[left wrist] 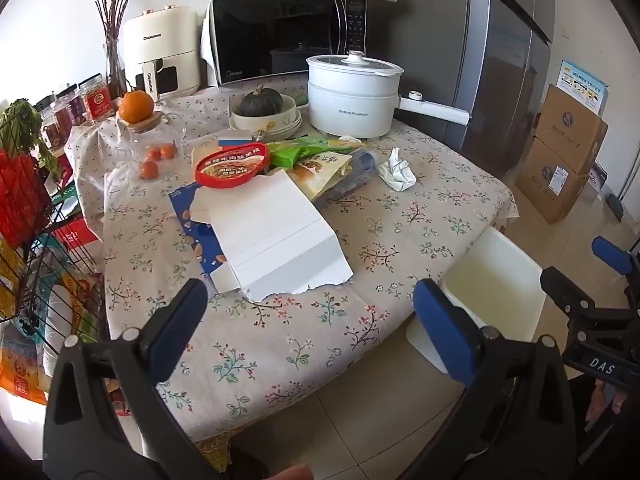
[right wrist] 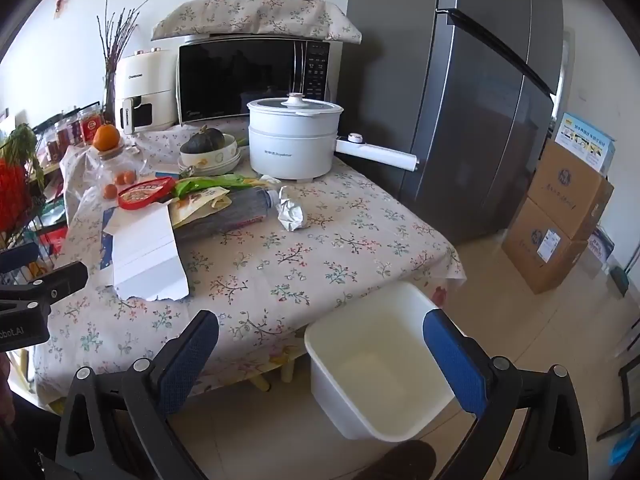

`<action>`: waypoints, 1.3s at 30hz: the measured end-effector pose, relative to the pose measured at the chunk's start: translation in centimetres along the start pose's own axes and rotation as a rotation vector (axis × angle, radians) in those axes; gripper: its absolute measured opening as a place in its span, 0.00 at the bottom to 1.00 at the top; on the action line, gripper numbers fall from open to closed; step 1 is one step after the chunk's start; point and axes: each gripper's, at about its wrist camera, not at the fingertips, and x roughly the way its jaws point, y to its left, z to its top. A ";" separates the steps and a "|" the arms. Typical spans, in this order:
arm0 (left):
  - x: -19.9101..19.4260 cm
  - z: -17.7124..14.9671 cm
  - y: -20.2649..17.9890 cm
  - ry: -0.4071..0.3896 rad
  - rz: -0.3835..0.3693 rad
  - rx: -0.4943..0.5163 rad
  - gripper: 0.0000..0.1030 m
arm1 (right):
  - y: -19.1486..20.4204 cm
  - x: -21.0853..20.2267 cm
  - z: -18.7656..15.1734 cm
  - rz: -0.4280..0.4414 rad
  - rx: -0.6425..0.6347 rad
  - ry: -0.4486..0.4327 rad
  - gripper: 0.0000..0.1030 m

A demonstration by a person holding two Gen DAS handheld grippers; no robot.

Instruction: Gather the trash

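Note:
Trash lies on the floral-cloth table: a torn white carton, a red noodle-bowl lid, a yellow snack bag, a green wrapper, a dark plastic bottle and a crumpled white tissue. The same pile shows in the right wrist view, with the carton and tissue. A white bin stands empty on the floor by the table's near right corner. My left gripper is open and empty before the carton. My right gripper is open and empty above the bin's left edge.
At the back stand a white electric pot, a microwave, an air fryer and a bowl with a squash. A glass jar with an orange is at left. A wire rack, fridge and cardboard boxes surround the table.

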 end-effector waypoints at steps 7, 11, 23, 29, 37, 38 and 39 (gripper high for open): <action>0.1 0.0 0.0 0.000 0.008 0.000 0.99 | -0.1 0.2 -0.1 0.009 0.013 -0.008 1.00; -0.1 0.3 0.3 0.004 0.003 -0.007 0.99 | 0.4 0.1 -0.4 0.007 0.002 -0.006 1.00; 0.1 0.0 0.4 0.008 0.008 -0.004 0.99 | 0.5 0.0 0.1 0.003 -0.003 -0.008 1.00; 0.3 -0.1 0.3 0.015 0.014 0.004 0.99 | 0.6 -0.1 0.2 0.003 -0.003 -0.008 1.00; 0.4 -0.3 0.7 0.017 0.013 -0.003 0.99 | 0.6 0.0 0.2 0.002 -0.004 -0.009 1.00; 0.4 -0.3 0.7 0.017 0.013 -0.002 0.99 | 0.6 -0.1 0.2 0.003 -0.004 -0.009 1.00; 0.4 -0.3 0.7 0.017 0.013 -0.002 0.99 | 0.6 -0.1 0.2 0.003 -0.004 -0.009 1.00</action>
